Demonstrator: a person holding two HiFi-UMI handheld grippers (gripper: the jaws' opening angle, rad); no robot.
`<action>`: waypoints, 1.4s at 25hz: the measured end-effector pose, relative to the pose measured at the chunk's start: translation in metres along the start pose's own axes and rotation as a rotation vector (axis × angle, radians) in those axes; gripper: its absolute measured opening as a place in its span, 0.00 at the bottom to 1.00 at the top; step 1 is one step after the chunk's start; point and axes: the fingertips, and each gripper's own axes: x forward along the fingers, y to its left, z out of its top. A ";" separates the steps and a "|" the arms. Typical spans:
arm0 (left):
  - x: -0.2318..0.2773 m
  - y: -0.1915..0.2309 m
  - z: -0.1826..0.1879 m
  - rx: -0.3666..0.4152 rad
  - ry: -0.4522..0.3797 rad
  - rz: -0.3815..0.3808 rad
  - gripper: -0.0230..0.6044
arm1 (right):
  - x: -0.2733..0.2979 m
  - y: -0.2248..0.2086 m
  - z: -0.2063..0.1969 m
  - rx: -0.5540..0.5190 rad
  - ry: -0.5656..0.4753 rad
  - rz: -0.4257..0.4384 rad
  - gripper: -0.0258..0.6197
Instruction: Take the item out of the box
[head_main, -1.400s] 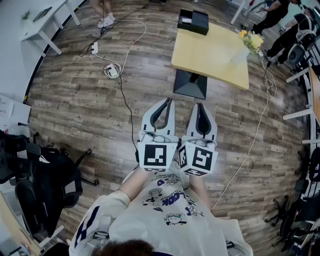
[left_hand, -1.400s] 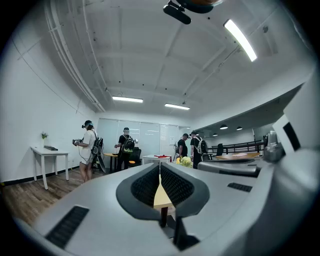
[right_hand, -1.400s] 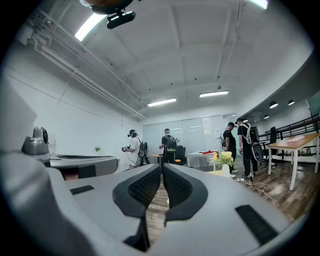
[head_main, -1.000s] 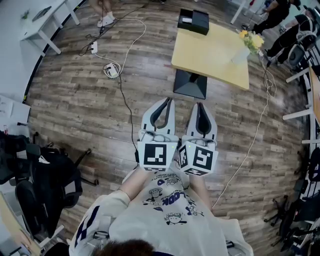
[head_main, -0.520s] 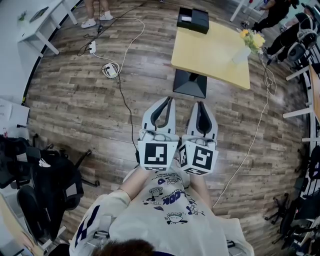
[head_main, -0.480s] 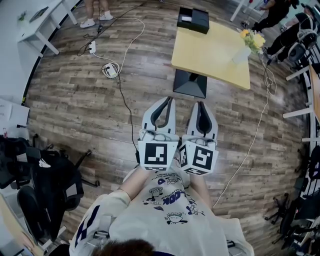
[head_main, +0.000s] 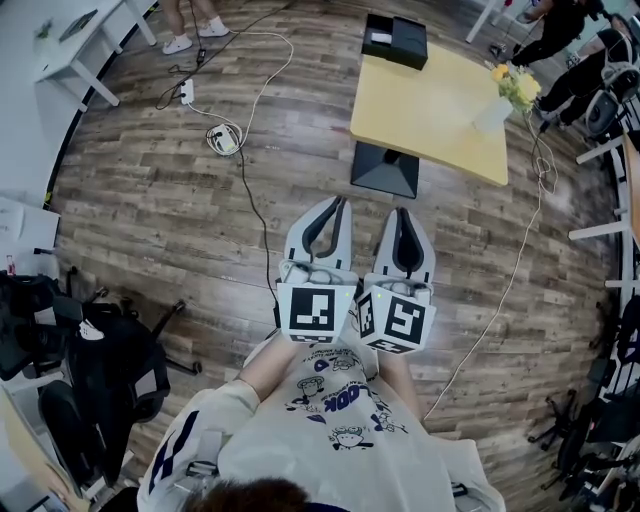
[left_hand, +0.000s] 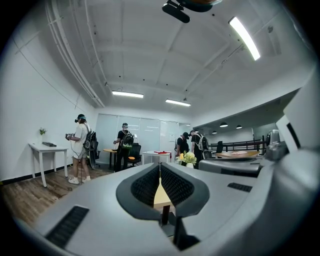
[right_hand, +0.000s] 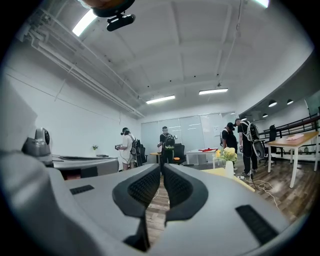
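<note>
**Grippers.** Left gripper (head_main: 337, 203) and right gripper (head_main: 400, 212) are held side by side in front of the person's chest, level, both aimed at the table ahead. In the left gripper view the jaws are pressed together with only a hairline seam and nothing between them (left_hand: 160, 169). The right gripper view shows the same: pads closed on each other, empty (right_hand: 161, 169).

**Task item.** The open black rectangular box (head_main: 394, 41) sits on the far corner of the square yellow-topped pedestal table (head_main: 430, 115), well apart from both grippers. A pale patch shows inside it, too small to identify. A white vase of yellow flowers (head_main: 505, 92) stands on the table's right corner.

**Change over the last half second.**
- The table and box have slid slightly rightward in the head view.
- The feet by the floor cable (head_main: 245, 150) have shifted too.
- The grippers hold the same pose and place in frame.
- I read this as the whole person moving, not the arms reaching.

**Meaning for the task.** This is the approach phase and nothing has been touched. Judgement: the person must close the gap across the wood-plank floor (head_main: 150, 200), and the jaws must be spread before any reach into the box.
</note>
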 end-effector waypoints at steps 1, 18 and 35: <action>0.002 0.002 -0.001 -0.001 0.003 0.001 0.07 | 0.003 0.000 -0.001 0.000 0.003 0.001 0.10; 0.108 0.030 -0.006 -0.008 0.015 0.044 0.07 | 0.111 -0.029 -0.001 -0.005 0.015 0.041 0.10; 0.261 0.064 0.011 0.004 0.014 0.124 0.07 | 0.269 -0.077 0.018 0.016 0.021 0.118 0.10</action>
